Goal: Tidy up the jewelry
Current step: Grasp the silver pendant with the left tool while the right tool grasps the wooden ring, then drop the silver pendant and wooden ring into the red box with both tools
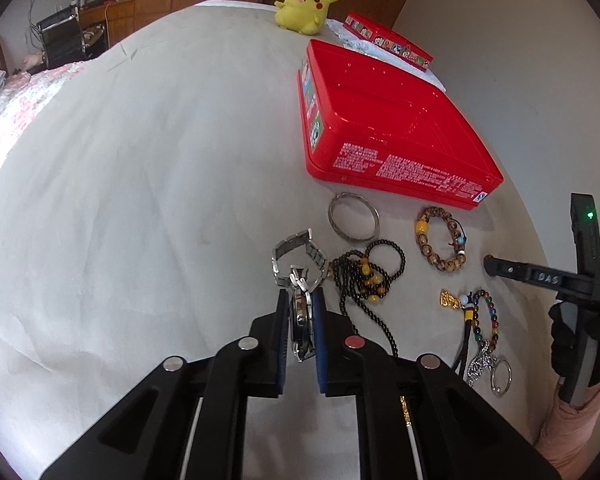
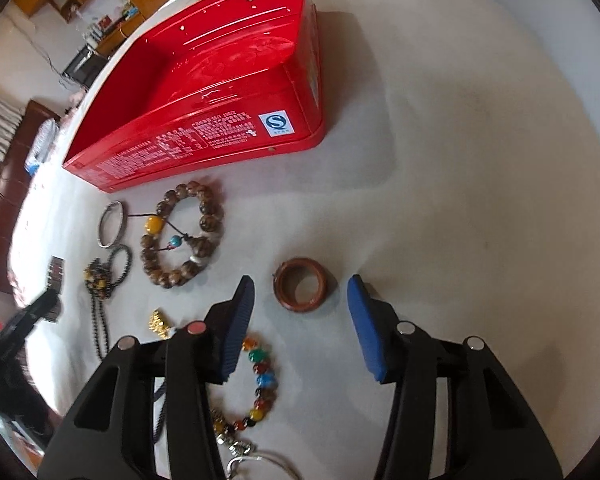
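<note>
My left gripper (image 1: 300, 300) is shut on a silver metal wristwatch (image 1: 300, 276), whose band hangs ahead of the pads. An open red tin box (image 1: 392, 120) lies beyond, also in the right wrist view (image 2: 220, 92). My right gripper (image 2: 300, 292) is open, its blue pads on either side of a brown wooden bangle (image 2: 302, 286) on the cloth. A silver bangle (image 1: 354, 220), a brown bead bracelet (image 1: 440, 244), a black bead necklace (image 1: 364, 276) and a coloured bead bracelet (image 1: 484, 320) lie between the grippers.
The red lid (image 1: 388, 40) and a yellow plush toy (image 1: 304, 6) sit behind the box. A gold charm (image 1: 450, 300) and a key ring (image 1: 500, 376) lie by the coloured beads. The white cloth (image 1: 140, 160) spreads out to the left.
</note>
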